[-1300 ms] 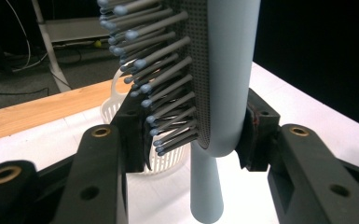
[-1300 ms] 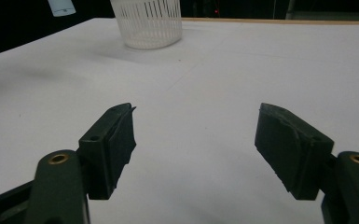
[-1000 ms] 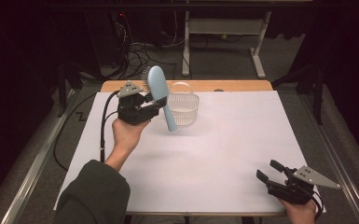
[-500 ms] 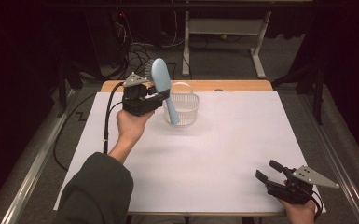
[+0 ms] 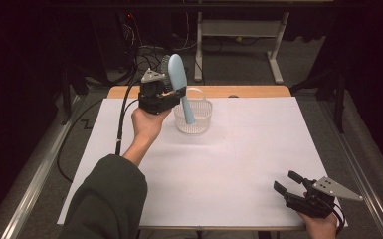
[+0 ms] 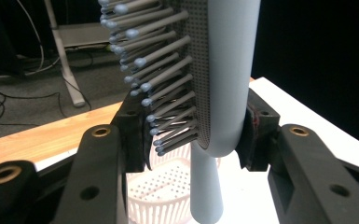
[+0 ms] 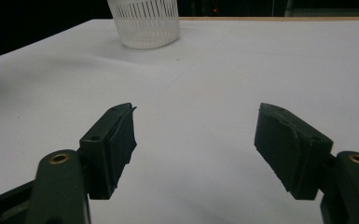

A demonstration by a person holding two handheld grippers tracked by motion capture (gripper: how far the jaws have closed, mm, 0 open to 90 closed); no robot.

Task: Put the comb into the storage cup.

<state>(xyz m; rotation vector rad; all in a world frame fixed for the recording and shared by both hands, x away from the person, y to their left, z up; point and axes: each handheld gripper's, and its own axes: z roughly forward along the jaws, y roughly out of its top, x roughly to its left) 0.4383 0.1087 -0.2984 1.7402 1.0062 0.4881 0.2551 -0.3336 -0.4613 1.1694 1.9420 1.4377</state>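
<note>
High view: left hand-held gripper [image 5: 171,93] clamping hairbrush [image 5: 179,79] upright, handle dipping over basket [image 5: 198,123] on counter [image 5: 239,149]. Risk: handle catching rim, tipping basket. Right hand-held gripper [image 5: 287,182] idling wide.

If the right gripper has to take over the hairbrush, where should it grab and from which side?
Grip the bare handle below the left gripper, which is shut on the head's lower end. The hairbrush stands near upright over the white basket, so the handle hangs free, smooth and slim. Coming in level from the basket's right side, jaws across the handle, probably works best; the bristles face away.
</note>
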